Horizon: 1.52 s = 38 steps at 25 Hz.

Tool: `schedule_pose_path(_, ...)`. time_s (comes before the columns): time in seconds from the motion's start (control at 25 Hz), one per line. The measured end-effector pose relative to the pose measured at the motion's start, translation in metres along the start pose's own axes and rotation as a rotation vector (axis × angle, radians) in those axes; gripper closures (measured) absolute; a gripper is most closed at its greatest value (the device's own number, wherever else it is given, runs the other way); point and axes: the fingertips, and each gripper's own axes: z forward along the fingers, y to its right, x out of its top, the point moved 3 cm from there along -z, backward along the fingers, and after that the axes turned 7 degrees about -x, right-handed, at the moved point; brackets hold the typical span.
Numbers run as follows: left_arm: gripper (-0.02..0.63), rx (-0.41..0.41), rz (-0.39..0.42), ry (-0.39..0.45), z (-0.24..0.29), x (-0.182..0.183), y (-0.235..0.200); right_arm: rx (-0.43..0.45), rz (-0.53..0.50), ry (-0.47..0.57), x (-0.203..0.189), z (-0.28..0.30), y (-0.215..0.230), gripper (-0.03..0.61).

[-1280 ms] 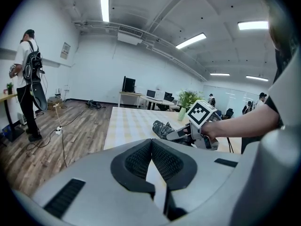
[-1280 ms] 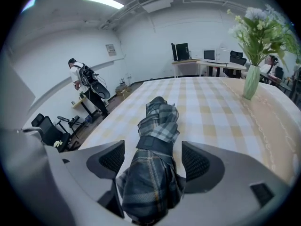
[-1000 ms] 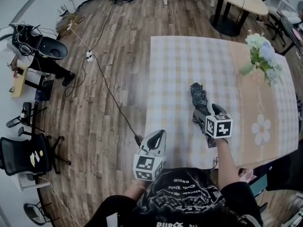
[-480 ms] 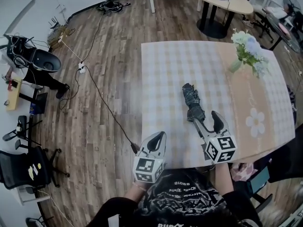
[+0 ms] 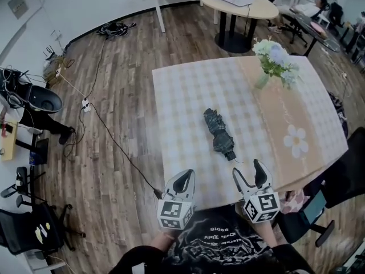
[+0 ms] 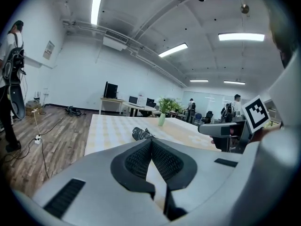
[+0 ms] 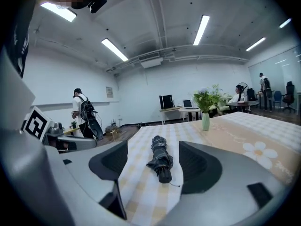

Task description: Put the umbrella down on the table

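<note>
The table [image 5: 188, 93], covered in a pale checked cloth with a tan flowered runner down its right part, fills the middle of the head view. A vase of flowers [image 5: 272, 61] stands near its far right corner, well apart from everything else, so the middle stays free as a landing place.

The folded dark umbrella [image 5: 219, 133] lies flat on the checked cloth near the middle of the table, its handle end pointing toward the person. Nothing touches it, so the putting-down looks done.

The right gripper [image 5: 247, 170] hovers over the table's near edge, short of the handle. Its jaws stand wide apart and empty, and its own view frames the umbrella between them, farther along the cloth. That fits a hand that has let go.

The left gripper [image 5: 185, 177] hangs beside it at the near edge, jaws pressed together on nothing, apparently idle.
</note>
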Motion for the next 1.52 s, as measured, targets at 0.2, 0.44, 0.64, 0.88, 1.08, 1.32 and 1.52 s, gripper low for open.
schedule_pose_path(0.2,0.595,-0.026,0.014,0.0,-0.004,-0.003,0.007,-0.056,0.031,-0.024,-0.033,-0.024,-0.004,0.262)
schedule_pose_path(0.44,0.595,-0.04,0.021,-0.007,-0.007,-0.009,0.012,-0.047,-0.022,-0.004,-0.027,-0.028,-0.004,0.29)
schedule_pose_path(0.64,0.595,-0.039,0.034,-0.001,-0.007,-0.008,0.013,-0.03,-0.047,0.012,-0.017,-0.023,-0.008,0.417)
schedule_pose_path(0.88,0.595,-0.024,0.037,-0.005,-0.01,-0.012,0.011,-0.026,-0.077,-0.018,-0.021,-0.018,-0.012,0.508)
schedule_pose_path(1.08,0.595,-0.001,0.035,-0.014,-0.011,-0.017,0.005,-0.038,-0.102,-0.03,-0.02,-0.016,-0.01,0.569)
schedule_pose_path(1.32,0.595,0.005,0.025,-0.024,-0.008,-0.021,0.005,-0.077,0.014,-0.04,-0.011,-0.013,0.003,0.572)
schedule_pose_path(1.52,0.595,0.016,0.029,-0.032,-0.01,-0.025,0.003,-0.076,-0.024,-0.013,-0.004,-0.01,0.002,0.572)
